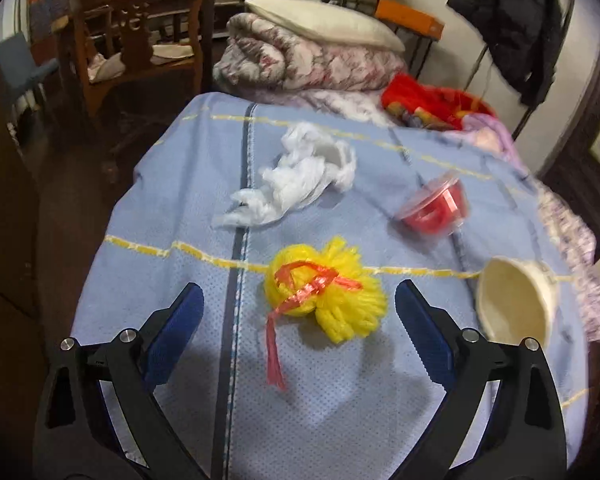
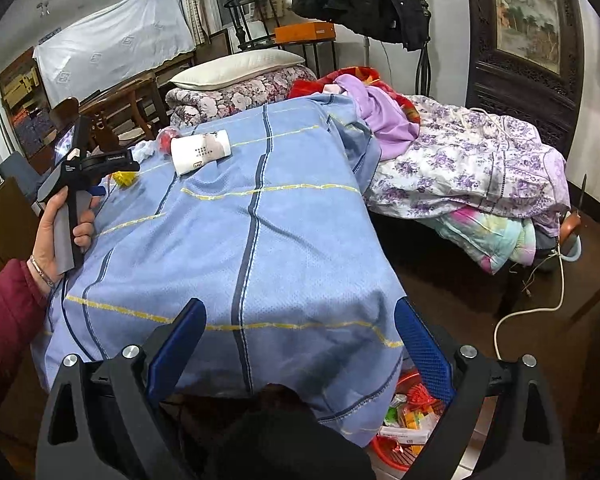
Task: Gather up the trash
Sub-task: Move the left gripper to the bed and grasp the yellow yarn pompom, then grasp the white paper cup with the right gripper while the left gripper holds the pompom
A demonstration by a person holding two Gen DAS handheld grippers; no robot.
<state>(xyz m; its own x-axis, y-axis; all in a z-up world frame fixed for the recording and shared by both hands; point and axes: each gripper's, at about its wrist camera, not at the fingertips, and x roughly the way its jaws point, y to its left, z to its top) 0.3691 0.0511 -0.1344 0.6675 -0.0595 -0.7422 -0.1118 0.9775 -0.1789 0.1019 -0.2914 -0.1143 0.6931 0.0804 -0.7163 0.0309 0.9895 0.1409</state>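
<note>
In the left wrist view, the left claw (image 1: 299, 312) stood wide, its 2 blue-padded fingers (image 1: 175, 332) empty and spread to either side of the yellow foam fruit net tied with a red plastic strip (image 1: 325, 295). That net lay on the blue checked bedsheet (image 1: 172, 208) just ahead of the fingertips and between them, so the spread looked set for taking it. Farther ahead sat a crumpled white plastic bag (image 1: 300, 174). Ahead and to the right lay a small clear tub with red contents (image 1: 434, 209), blurred, and hard by the right finger a cream paper cup on its side (image 1: 514, 300), mouth toward the camera. The sheet's left edge dropped off close beside the left finger, while open cloth lay all around the net, leaving room to close in from both sides.

In the right wrist view, the right claw (image 2: 300, 344) was also wide and empty, hovering at the near corner of the bed. Below its right finger, past the hanging sheet edge, a red basket holding wrappers (image 2: 404, 420) stood on the floor, probably the place for the trash. Far ahead to the left, a hand (image 2: 58, 232) gripped the other tool's handle over the scattered items. The floor to the right looked open apart from a white cable (image 2: 540, 300).
</note>
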